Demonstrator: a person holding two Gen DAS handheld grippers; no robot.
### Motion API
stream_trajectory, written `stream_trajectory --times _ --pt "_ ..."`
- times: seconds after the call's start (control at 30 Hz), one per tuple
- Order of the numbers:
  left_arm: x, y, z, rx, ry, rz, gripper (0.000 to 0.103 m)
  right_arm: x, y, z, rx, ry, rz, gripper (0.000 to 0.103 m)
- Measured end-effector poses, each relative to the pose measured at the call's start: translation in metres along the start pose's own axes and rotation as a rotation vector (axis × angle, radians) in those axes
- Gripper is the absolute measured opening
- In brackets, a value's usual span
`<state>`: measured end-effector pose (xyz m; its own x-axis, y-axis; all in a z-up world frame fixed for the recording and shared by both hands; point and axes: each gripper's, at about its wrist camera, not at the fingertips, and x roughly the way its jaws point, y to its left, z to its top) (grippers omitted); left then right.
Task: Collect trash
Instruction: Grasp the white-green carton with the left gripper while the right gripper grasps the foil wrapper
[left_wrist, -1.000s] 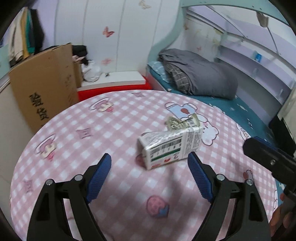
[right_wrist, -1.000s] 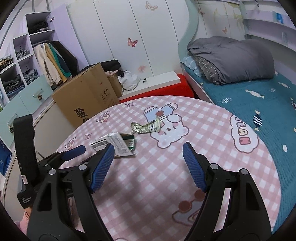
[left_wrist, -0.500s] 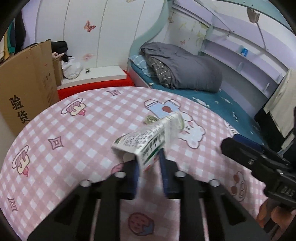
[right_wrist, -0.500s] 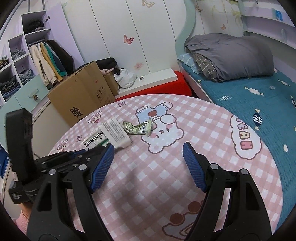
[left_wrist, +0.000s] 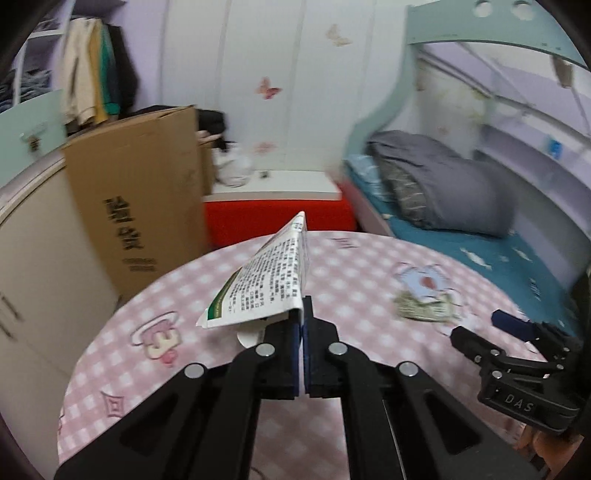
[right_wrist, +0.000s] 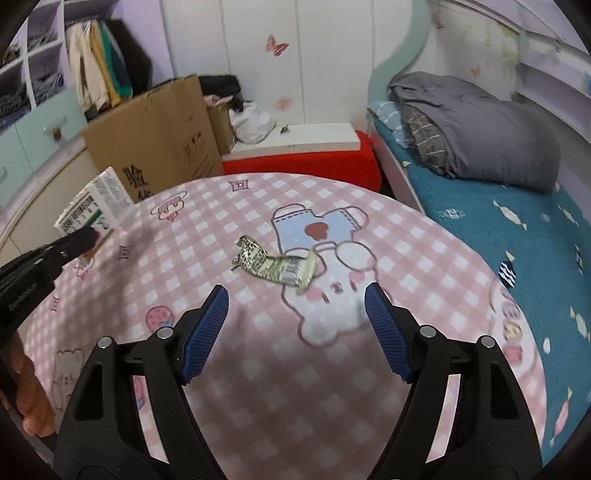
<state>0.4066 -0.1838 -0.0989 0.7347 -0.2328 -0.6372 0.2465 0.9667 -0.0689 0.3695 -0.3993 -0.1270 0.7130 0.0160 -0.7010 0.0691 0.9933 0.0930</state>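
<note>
- Pinching a flattened white carton (left_wrist: 271, 282), the left tongs (left_wrist: 301, 321) are pressed together on its edge; their jaws have just closed, and the carton hangs clear of the counter (left_wrist: 362, 266), likely for carrying off.
- Right tongs (right_wrist: 295, 314) hover spread wide and empty, aimed at a crumpled silvery wrapper (right_wrist: 275, 266), probably the next piece of trash.
- That wrapper lies on the pink checked cloth, near the counter's middle, just beyond the open jaws.

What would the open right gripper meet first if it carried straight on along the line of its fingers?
Most likely the crumpled wrapper on the pink checked tablecloth. It lies just ahead of the right gripper, roughly centred between the fingers; depth is uncertain.
</note>
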Motion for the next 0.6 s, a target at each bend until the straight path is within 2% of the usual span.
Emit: stream_trajectory --times 0.13,0.3,0.37,0.43,0.5,0.53,0.6 --pt "0.005 0.008 0.001 -0.024 0.009 0.094 0.002 0.02 -0.004 0.011 0.011 0.033 0.017 0.079" --pt "0.015 0.018 0.002 -0.058 0.045 0.097 0.002 0.035 -0.007 0.019 0.027 0.075 0.054 0.079" --pt "0.018 0.021 0.001 -0.071 0.065 0.082 0.002 0.037 -0.005 0.019 0.017 0.085 0.068 0.073" --pt "0.02 0.021 0.002 -0.069 0.07 0.079 0.002 0.037 0.0 0.019 -0.009 0.087 0.065 0.055" --pt "0.02 0.019 0.0 -0.061 0.067 0.081 0.002 0.036 0.006 0.018 -0.036 0.089 0.06 0.043" --pt "0.02 0.019 0.0 -0.06 0.071 0.073 0.002 0.036 0.008 0.017 -0.046 0.089 0.061 0.034" --pt "0.022 0.019 -0.001 -0.064 0.079 0.064 0.002 0.034 0.011 0.014 -0.051 0.09 0.077 0.024"
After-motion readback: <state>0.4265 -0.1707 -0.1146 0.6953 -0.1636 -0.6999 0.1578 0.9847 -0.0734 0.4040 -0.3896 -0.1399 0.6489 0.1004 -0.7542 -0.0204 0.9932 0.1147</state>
